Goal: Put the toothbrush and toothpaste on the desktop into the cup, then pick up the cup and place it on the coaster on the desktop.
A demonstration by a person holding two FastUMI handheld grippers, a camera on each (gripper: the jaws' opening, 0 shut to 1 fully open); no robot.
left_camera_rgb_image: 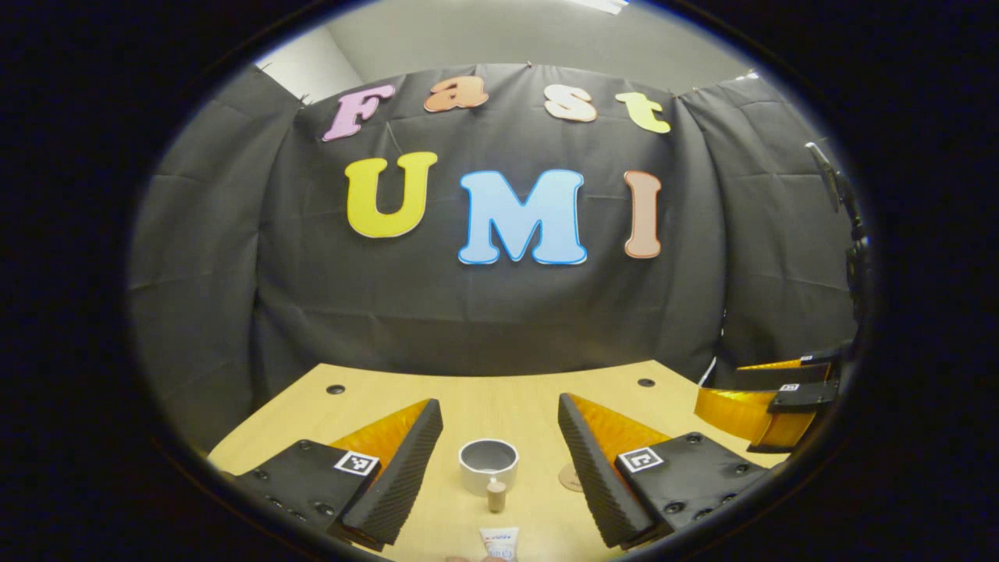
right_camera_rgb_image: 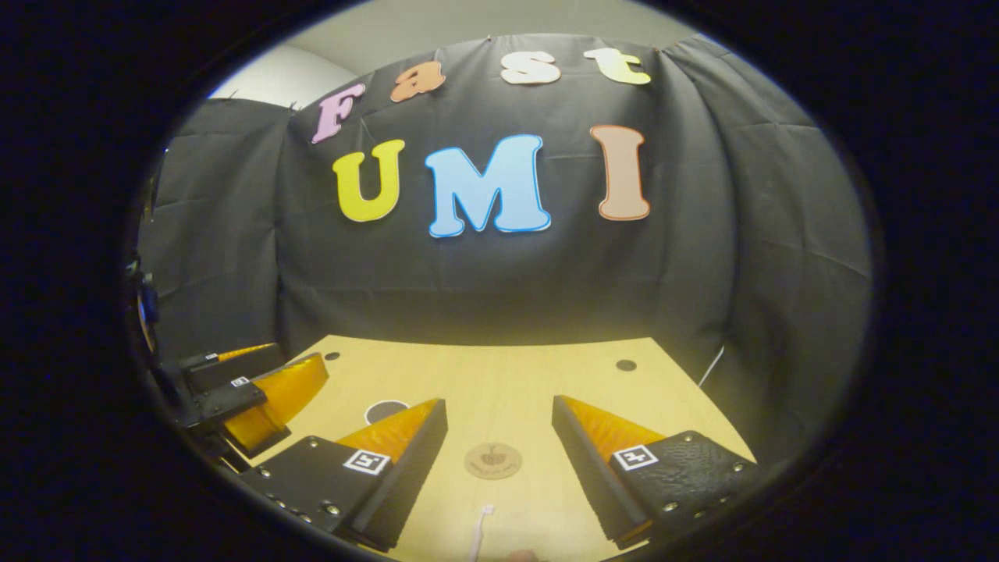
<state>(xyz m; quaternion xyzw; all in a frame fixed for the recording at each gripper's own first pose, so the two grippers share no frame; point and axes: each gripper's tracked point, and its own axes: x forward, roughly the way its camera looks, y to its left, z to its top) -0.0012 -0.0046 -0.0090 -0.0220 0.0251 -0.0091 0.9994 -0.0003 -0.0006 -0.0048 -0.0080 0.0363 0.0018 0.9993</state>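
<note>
**A:** Where did things stand, and what worried you?

**B:** Nothing was held. The left gripper (left_camera_rgb_image: 499, 437) hung over the wooden desktop (left_camera_rgb_image: 484, 394) with its fingers spread wide and empty; the right gripper (right_camera_rgb_image: 499, 437) was likewise spread and empty. In the left gripper view the cup (left_camera_rgb_image: 488, 466) sat upright between the fingers, the toothpaste (left_camera_rgb_image: 498, 531) lying just in front of it, cap toward the cup. In the right gripper view the coaster (right_camera_rgb_image: 492, 460) lay flat between the fingers, with the toothbrush (right_camera_rgb_image: 479, 529) nearer the camera, partly cut off at the edge.

**A:** So the risks?

**B:** My guess was three. The toothbrush looked thin and lay flat on the wood, so fingers closing from above could skid off it or pin it down. The toothpaste was a soft tube with a small tan cap; squeezed mid-body it might flex and tilt, then miss the cup's mouth. And the cup was short and light-looking, so a tube or brush pushed against its rim could tip it or shove it along the smooth desktop.

**A:** Materials?

**B:** The cup was a pale, squat cylinder with a thick rim and dark inside. The coaster was a thin round disc, wood-toned, with a dark printed motif. The fingers' inner faces were ribbed, which should help grip. The desktop was pale wood grain, smooth, with small dark round holes near the back.
</note>
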